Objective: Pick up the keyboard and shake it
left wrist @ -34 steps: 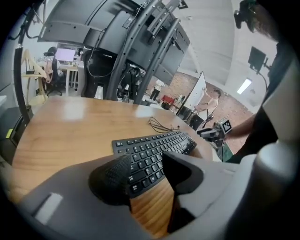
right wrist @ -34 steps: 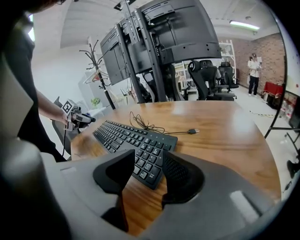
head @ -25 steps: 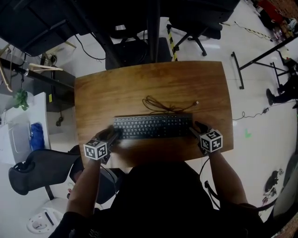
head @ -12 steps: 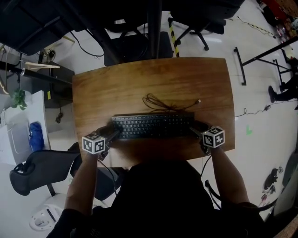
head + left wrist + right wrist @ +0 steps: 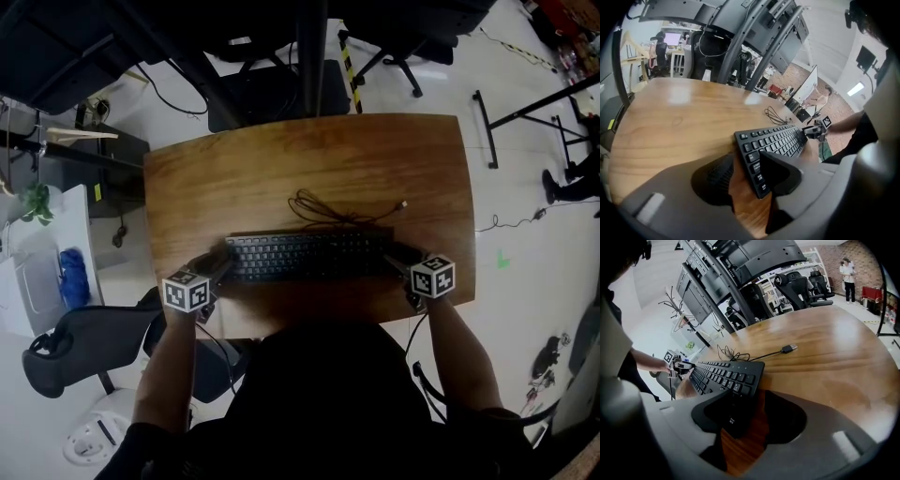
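At frame centre, the left gripper [image 5: 221, 267] and right gripper [image 5: 396, 255] have slid astride the flat black plastic keyboard's [image 5: 307, 256] ends. Left jaws are closing, right jaws are spread wide, and neither is clamped, so the grasp looks imminent.

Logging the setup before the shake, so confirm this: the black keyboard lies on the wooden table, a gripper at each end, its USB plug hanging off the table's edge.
Wrong on the plug. The USB plug lies on the table, its cable coiled behind the keyboard; the right gripper view shows it. The rest stands.
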The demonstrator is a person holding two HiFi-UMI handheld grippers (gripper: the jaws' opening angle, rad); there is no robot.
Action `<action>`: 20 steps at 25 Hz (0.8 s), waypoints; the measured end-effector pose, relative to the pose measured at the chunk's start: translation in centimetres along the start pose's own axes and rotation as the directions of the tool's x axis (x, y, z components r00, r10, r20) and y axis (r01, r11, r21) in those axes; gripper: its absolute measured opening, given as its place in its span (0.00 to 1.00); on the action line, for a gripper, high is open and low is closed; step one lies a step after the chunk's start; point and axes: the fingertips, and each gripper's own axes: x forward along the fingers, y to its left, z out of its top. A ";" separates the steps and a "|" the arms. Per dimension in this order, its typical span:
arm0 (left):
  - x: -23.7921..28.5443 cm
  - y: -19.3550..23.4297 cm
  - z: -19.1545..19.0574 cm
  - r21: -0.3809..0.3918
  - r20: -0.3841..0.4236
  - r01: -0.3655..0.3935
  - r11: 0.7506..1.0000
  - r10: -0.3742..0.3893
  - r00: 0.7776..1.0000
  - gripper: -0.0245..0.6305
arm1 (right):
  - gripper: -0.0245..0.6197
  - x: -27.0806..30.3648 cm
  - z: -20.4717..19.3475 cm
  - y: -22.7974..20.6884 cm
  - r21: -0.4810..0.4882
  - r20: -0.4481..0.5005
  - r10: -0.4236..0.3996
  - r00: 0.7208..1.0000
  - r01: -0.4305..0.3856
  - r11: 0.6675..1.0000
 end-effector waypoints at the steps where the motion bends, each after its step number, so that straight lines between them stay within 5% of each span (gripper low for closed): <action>1: 0.2 0.0 -0.3 -0.001 -0.015 0.006 1.000 -0.006 1.000 0.30 | 0.38 0.0 0.0 0.0 -0.001 -0.002 0.000 1.000 0.000 1.000; 7: 2.0 -1.1 -1.0 -0.054 -0.053 0.077 0.996 -0.079 0.995 0.31 | 0.39 0.5 0.3 0.8 -0.012 -0.026 0.024 0.999 -0.024 1.000; 20: 2.2 -1.1 -1.1 -0.152 -0.054 0.069 0.986 -0.078 0.996 0.28 | 0.34 1.0 0.5 1.0 -0.002 -0.022 0.018 1.000 -0.018 1.000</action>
